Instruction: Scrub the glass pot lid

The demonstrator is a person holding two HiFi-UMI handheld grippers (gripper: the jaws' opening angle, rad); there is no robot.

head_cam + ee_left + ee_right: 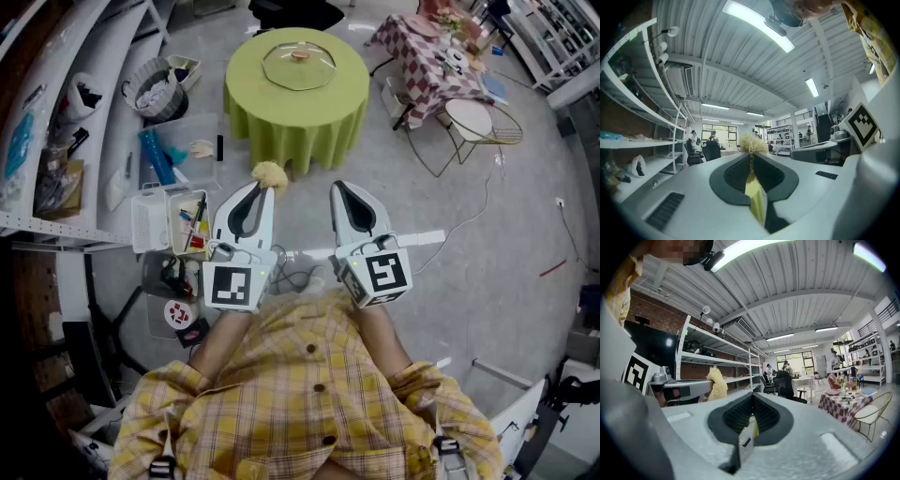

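A: Glass pot lid (298, 64), where does it sit?
B: Flat on the round green table (281, 117), well ahead. I'd judge scrubbing hasn't begun.
A: And the grippers?
B: The left gripper (255, 190) is clamped on a scrub brush (270, 174), tuft forward. The right gripper (344, 190) is closed on nothing. Next: step close, steady the lid, lower the tuft onto the glass.

The head view looks steeply down from above the person onto the left tongs (260, 187) and right tongs (339, 187) close below, with the round green worktop (281, 112) farther ahead. Each gripper view sits low behind its own jaws and faces level down the room. Both share the far windows (715, 132) and the wall shelving (717, 359).
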